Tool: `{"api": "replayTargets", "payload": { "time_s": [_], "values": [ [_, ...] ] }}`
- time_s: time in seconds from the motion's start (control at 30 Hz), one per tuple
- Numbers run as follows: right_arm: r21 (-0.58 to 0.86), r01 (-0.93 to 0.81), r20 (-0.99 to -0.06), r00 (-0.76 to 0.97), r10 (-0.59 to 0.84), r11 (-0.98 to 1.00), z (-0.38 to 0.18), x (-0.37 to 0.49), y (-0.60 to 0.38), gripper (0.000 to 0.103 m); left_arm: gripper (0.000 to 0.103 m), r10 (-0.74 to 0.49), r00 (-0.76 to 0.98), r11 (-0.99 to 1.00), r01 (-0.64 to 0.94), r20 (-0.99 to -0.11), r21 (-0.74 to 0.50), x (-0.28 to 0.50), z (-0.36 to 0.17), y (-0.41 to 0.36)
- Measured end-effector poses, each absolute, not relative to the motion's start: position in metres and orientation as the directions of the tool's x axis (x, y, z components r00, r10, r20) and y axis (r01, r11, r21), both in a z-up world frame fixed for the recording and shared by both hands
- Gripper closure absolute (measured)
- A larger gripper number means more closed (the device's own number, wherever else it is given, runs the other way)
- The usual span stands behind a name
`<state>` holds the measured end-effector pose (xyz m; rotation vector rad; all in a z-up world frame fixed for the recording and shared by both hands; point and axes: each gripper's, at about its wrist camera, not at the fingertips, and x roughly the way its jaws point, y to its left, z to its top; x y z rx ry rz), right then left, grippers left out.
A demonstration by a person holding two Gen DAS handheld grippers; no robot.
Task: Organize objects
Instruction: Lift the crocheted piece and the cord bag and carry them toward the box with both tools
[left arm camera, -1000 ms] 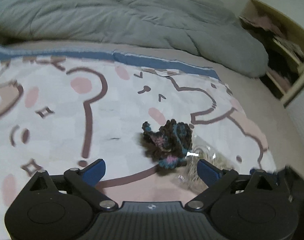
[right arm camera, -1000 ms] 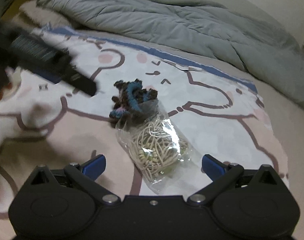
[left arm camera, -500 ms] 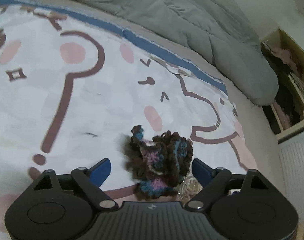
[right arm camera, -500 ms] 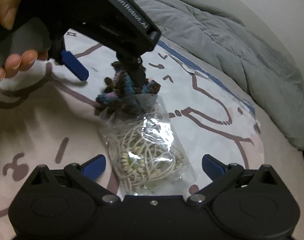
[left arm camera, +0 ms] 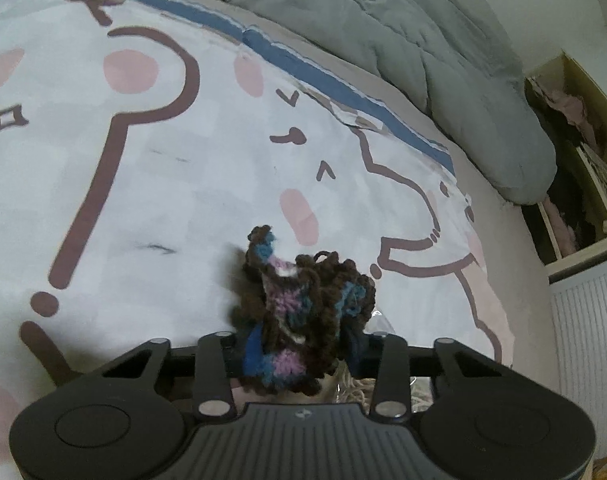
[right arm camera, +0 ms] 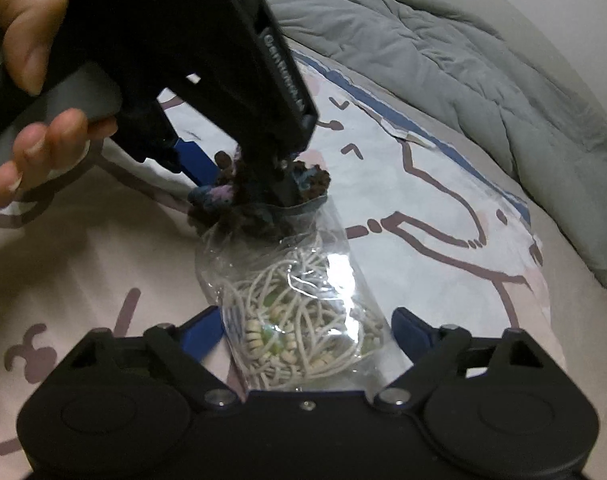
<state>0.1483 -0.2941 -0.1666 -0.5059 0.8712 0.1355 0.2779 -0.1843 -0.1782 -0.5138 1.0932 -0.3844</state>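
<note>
In the left wrist view, the left gripper [left arm camera: 303, 350] is seen with its jaws closed on a bundle of crocheted yarn [left arm camera: 299, 304] in brown, blue and pink. The bundle is held between the two blue pads and rises above them, and its lower part hangs down over the gripper body. Just below and to the right of the bundle, a small part of a clear plastic bag [left arm camera: 367, 384] is glimpsed behind the linkage.

In the right wrist view, the right gripper [right arm camera: 307, 332] is seen with its jaws spread apart, one blue pad on either side of the clear plastic bag [right arm camera: 299, 304]. Whether the pads touch the bag cannot be told. The bag is seen to contain a tangle of pale cord and beads [right arm camera: 287, 336]. It lies on the bed sheet [right arm camera: 423, 184], which is printed with a cartoon face. The far end of the bag is overlapped by the yarn bundle [right arm camera: 231, 196]. The left gripper [right arm camera: 263, 184] is seen from outside, coming down onto the yarn from above. A hand [right arm camera: 31, 92] is wrapped around its handle at upper left.

Beyond the sheet, a grey duvet [right arm camera: 463, 60] is bunched along the far side of the bed. In the left wrist view, a wooden shelf unit [left arm camera: 575, 168] is noted at far right.
</note>
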Motion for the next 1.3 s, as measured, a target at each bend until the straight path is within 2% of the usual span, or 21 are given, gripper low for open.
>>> {"api": "replayTargets", "payload": {
  "time_s": [0.13,0.23,0.47,0.9,1.3],
  "values": [
    [-0.346,-0.312,-0.779,0.621,-0.086,0.885,-0.160,0.146,-0.294,0.025,0.067,-0.518,0.422,0.836,0.067,-0.744,-0.544,0.271,-0.167,-0.179],
    [-0.306,-0.293,-0.793,0.606,-0.072,0.906,-0.152,0.143,-0.298,0.028,0.067,-0.496,0.437,0.856,0.102,-0.750,-0.507,0.264,-0.153,-0.174],
    [-0.207,-0.212,-0.777,0.629,-0.029,0.955,-0.123,0.131,-0.306,0.028,0.067,-0.463,0.478,0.883,0.175,-0.747,-0.436,0.240,-0.119,-0.156],
    [-0.006,-0.055,-0.710,0.704,0.035,0.998,-0.065,0.107,-0.309,0.028,0.067,-0.422,0.592,0.906,0.252,-0.687,-0.340,0.186,-0.049,-0.118],
    [0.156,0.066,-0.683,0.728,0.060,0.986,-0.034,0.084,-0.303,0.028,0.067,-0.369,0.667,0.928,0.300,-0.647,-0.220,0.140,-0.011,-0.093]
  ]
}}
